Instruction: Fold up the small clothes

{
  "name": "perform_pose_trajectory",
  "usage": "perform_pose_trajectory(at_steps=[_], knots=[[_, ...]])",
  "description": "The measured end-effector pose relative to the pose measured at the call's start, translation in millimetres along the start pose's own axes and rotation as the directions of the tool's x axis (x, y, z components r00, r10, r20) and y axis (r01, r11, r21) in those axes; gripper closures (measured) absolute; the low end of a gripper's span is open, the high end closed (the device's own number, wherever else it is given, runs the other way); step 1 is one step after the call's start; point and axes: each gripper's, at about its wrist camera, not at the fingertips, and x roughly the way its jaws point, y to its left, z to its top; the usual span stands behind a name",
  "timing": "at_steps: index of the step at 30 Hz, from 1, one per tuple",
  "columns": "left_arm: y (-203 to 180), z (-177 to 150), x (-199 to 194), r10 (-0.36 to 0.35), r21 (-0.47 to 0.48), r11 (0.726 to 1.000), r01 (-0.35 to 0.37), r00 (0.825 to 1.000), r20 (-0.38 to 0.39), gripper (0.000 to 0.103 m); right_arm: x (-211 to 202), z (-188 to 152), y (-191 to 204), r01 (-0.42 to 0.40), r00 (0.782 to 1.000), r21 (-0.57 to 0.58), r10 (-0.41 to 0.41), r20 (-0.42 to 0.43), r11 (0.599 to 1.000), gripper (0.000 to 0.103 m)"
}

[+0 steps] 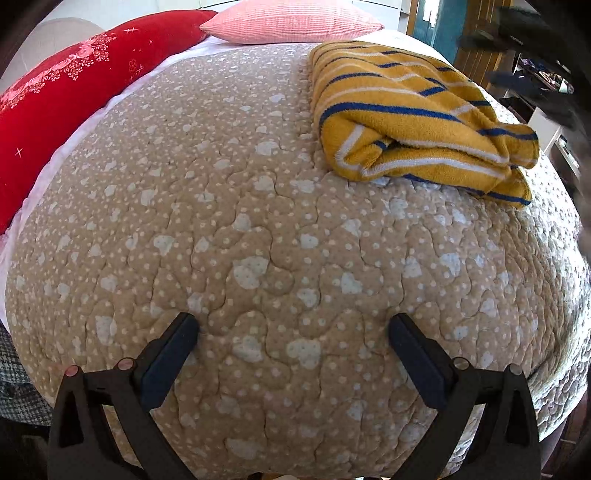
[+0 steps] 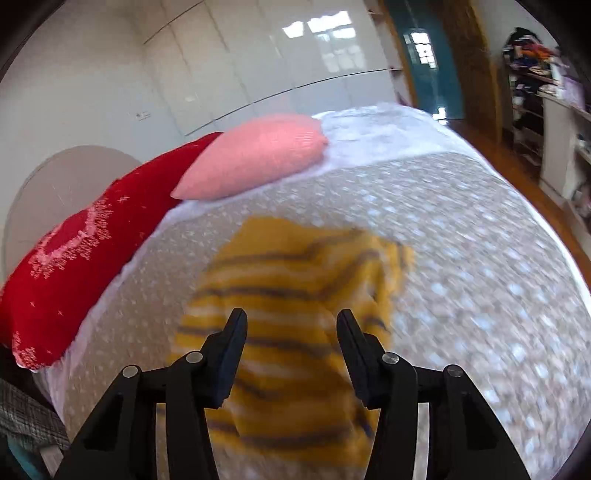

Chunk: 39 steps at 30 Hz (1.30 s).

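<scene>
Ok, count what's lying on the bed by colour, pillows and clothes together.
Red: 1, pillow
Pink: 1, pillow
Yellow with stripes: 1, folded garment
Total: 3

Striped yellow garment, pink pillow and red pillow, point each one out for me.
striped yellow garment [image 1: 417, 122], left wrist view, on the middle of its folded top layer.
pink pillow [image 1: 291, 20], left wrist view, on the middle of its ribbed face.
red pillow [image 1: 66, 99], left wrist view, on its plain red fabric below the pink pattern.
</scene>
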Motion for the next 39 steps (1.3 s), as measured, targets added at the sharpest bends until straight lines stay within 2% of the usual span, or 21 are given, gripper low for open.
perform_pose_trajectory(at_steps=[2,3,5,7,8,9,11,12,14,17,18,20,21,22,23,26,29,33,39], knots=[[0.5,0.4,1.0,-0.002,-0.001,1.0,0.002,1.0,0.0,0.0,35.6,17.5,0.0,-0.058,0.998,-0.011,0.057,-0.04,0.998,0.049],[0.5,0.4,1.0,-0.002,0.0,1.0,0.002,1.0,0.001,0.0,38.9,16.6,0.6,-0.057,0.997,-0.011,0.056,-0.047,0.998,0.049],[1.2,-0.3,-0.4,-0.003,0.002,1.0,0.003,1.0,0.003,0.0,88.3,25.4,-30.0,0.008,0.99,0.028,-0.003,-0.144,1.0,0.052],[1.5,-0.8,-0.6,-0.009,0.006,1.0,0.009,1.0,0.007,0.0,95.0,29.7,-51.0,0.045,0.991,0.078,-0.035,-0.129,0.996,0.051],[2.3,-2.1,-2.0,-0.01,0.006,1.0,0.01,1.0,0.01,0.0,91.6,34.4,-66.3,0.065,0.992,0.141,-0.048,-0.118,0.988,0.051],[2.6,-2.5,-2.1,-0.011,0.006,1.0,0.011,1.0,0.013,0.0,89.8,34.5,-68.1,0.071,0.992,0.148,-0.054,-0.117,0.986,0.051],[2.7,-3.9,-2.0,-0.004,0.006,1.0,0.004,1.0,0.019,0.0,59.4,35.7,-71.6,0.177,0.983,0.161,-0.166,-0.081,0.971,0.047],[1.5,-4.9,-2.5,0.0,0.003,1.0,0.0,1.0,0.023,0.0,59.7,40.0,-73.2,0.171,0.984,0.161,-0.161,-0.077,0.972,0.047],[-1.4,-7.0,-3.4,0.007,-0.001,1.0,-0.007,1.0,0.031,0.0,35.4,32.0,-71.2,0.102,0.994,0.163,-0.095,-0.051,0.981,0.047],[-5.9,-10.0,-7.0,0.008,0.0,1.0,-0.008,0.999,0.036,0.0,3.6,-4.5,-44.0,0.086,0.996,0.034,-0.085,-0.037,0.996,0.047],[-5.6,-10.7,-7.7,0.004,-0.001,1.0,-0.004,0.999,0.037,0.0,2.1,-10.0,-41.1,0.087,0.996,0.028,-0.085,-0.04,0.996,0.046],[-3.9,-12.1,-9.7,-0.007,-0.001,1.0,0.007,0.999,0.044,0.0,7.9,-51.9,-32.3,0.156,0.98,-0.039,-0.16,-0.121,0.987,0.045],[-3.9,-13.3,-11.0,-0.008,0.003,1.0,0.008,0.999,0.051,0.0,10.8,-54.5,-32.5,0.16,0.979,-0.039,-0.163,-0.125,0.986,0.044],[-3.5,-14.3,-12.7,-0.007,0.008,1.0,0.007,0.998,0.057,0.0,9.1,-71.8,-40.9,0.159,0.979,-0.015,-0.16,-0.129,0.987,0.041],[-3.0,-15.6,-15.1,-0.004,0.015,1.0,0.003,0.998,0.065,0.0,-1.7,-80.8,-48.1,0.148,0.985,0.024,-0.145,-0.097,0.989,0.04],[-3.2,-17.8,-22.7,0.011,0.018,1.0,-0.012,0.997,0.081,0.0,-29.2,-86.2,-53.9,0.149,0.988,0.087,-0.145,-0.048,0.985,0.037],[-4.9,-19.1,-38.6,0.001,0.002,1.0,-0.001,0.993,0.117,0.0,-58.4,-94.0,-46.7,0.179,0.984,0.08,-0.18,0.0,0.981,0.036],[-7.4,-18.8,-74.6,-0.013,0.006,1.0,0.012,0.973,0.23,0.0,-72.6,-105.0,-35.0,0.216,0.975,0.06,-0.218,0.036,0.975,0.032],[-16.3,-1.6,-132.7,-0.053,0.078,0.997,0.024,0.916,0.399,0.0,-84.6,-115.6,-36.7,0.205,0.978,0.079,-0.208,0.031,0.975,0.032]])
